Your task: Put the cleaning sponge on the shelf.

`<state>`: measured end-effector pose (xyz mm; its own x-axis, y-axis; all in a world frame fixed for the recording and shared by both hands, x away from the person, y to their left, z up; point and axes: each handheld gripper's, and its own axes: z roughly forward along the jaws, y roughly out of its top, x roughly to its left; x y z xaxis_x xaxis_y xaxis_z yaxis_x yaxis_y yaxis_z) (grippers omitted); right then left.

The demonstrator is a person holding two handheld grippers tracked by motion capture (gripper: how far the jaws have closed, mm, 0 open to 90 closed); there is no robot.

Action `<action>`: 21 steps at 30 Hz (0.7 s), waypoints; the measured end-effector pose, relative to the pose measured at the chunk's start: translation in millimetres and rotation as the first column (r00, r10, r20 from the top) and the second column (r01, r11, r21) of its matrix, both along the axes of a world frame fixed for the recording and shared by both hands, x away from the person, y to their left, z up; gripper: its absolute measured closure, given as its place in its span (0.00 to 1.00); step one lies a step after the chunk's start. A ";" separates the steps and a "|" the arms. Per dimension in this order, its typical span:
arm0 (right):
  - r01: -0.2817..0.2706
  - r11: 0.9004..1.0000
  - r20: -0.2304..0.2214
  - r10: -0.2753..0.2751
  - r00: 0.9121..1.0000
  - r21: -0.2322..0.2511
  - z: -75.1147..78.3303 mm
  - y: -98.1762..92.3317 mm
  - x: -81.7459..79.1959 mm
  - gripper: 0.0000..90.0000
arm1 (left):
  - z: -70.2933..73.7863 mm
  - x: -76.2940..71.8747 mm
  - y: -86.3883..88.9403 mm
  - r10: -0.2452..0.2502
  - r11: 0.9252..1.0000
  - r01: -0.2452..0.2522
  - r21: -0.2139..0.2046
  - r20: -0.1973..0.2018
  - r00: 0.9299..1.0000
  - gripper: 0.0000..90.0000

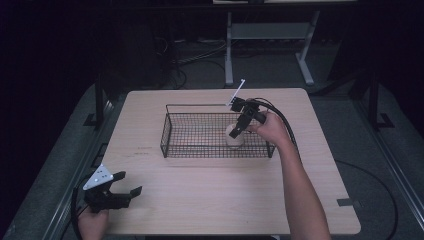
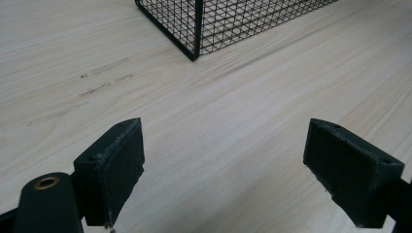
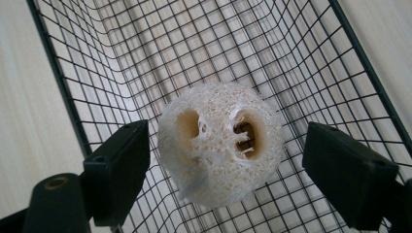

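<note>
Nearest the high camera, the left gripper (image 1: 125,191) sat w/ its black jaws spread wide over the bare front-left corner of the pale wooden table (image 1: 215,200), nothing between them. In the left gripper view its pads (image 2: 114,167) hung above plain wood, the near corner of the basket ahead. Probably parked there as the idle hand, out of the way of the work.

The black wire-mesh rectangular basket (image 1: 172,132) stood toward the far edge of the table, roughly centred, long side running left-right. Inside it, at the right end near the front wall, lay the off-white porous round loofah sponge (image 3: 221,145), resting on the mesh floor w/ its two holes facing up.

The right gripper (image 1: 239,131) reached down into the basket from the far-right side, steeply tilted, presumably because the walls allow entry from above only. Its jaws stood wide on either side of the loofah, gaps visible on both sides in the right gripper view, so pads not pressing; sponge sat free btwn them. Judging by that, the loofah was either just let go in the basket or about to be gripped; can't tell which from this alone.
</note>
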<state>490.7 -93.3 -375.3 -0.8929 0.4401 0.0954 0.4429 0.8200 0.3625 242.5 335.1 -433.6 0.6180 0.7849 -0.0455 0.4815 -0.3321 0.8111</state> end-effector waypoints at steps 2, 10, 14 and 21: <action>0.000 1.000 0.003 0.000 1.000 0.009 2.8 -1.3 -1.1 0.19 | 0.0 0.6 -0.6 0.000 1.000 0.000 0.001 -0.001 1.000 0.15; -0.005 1.000 0.010 0.005 1.000 0.024 11.7 -4.9 -6.3 0.18 | -0.3 1.8 -1.0 -0.001 1.000 0.001 0.007 -0.004 1.000 0.15; -0.008 0.999 0.020 0.008 1.000 0.033 16.6 -5.9 -9.8 0.18 | -0.1 1.4 -1.1 -0.003 1.000 0.003 0.008 -0.003 1.000 0.15; -0.021 0.999 0.028 0.020 0.999 0.030 24.3 -2.7 -19.0 0.18 | -0.7 0.1 -1.4 -0.005 1.000 0.005 0.004 -0.004 1.000 0.15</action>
